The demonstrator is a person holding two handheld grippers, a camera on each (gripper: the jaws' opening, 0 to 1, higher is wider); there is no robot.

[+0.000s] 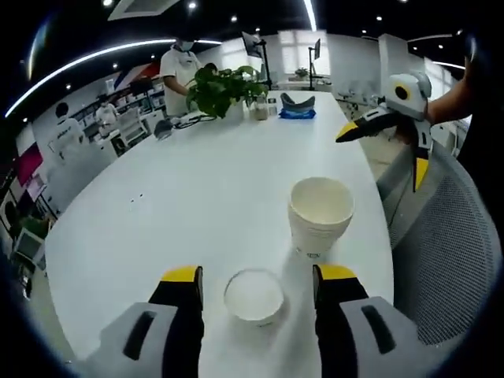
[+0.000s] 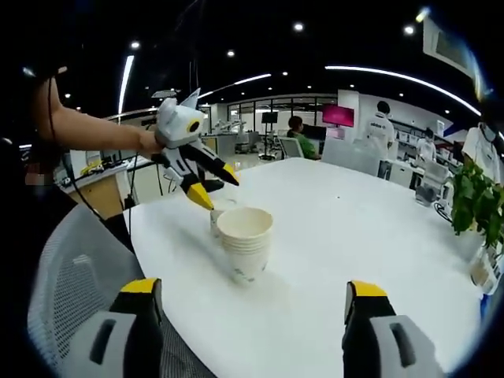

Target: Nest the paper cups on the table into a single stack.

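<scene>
Left gripper view: most paper cups sit nested in a stack (image 1: 320, 216); one single cup (image 1: 253, 296) (between the left gripper's (image 1: 258, 285) spread jaws) remains; the right gripper (image 2: 250, 298) is spread, empty.

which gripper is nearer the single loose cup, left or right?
Left. The left gripper has its open jaws on either side of the single cup, not yet touching. The right gripper is open and further back, on the far side of the cup stack.

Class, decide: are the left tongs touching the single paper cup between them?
Apart. The left gripper view shows white table on both sides of the single paper cup, between it and the open left tongs.
</scene>
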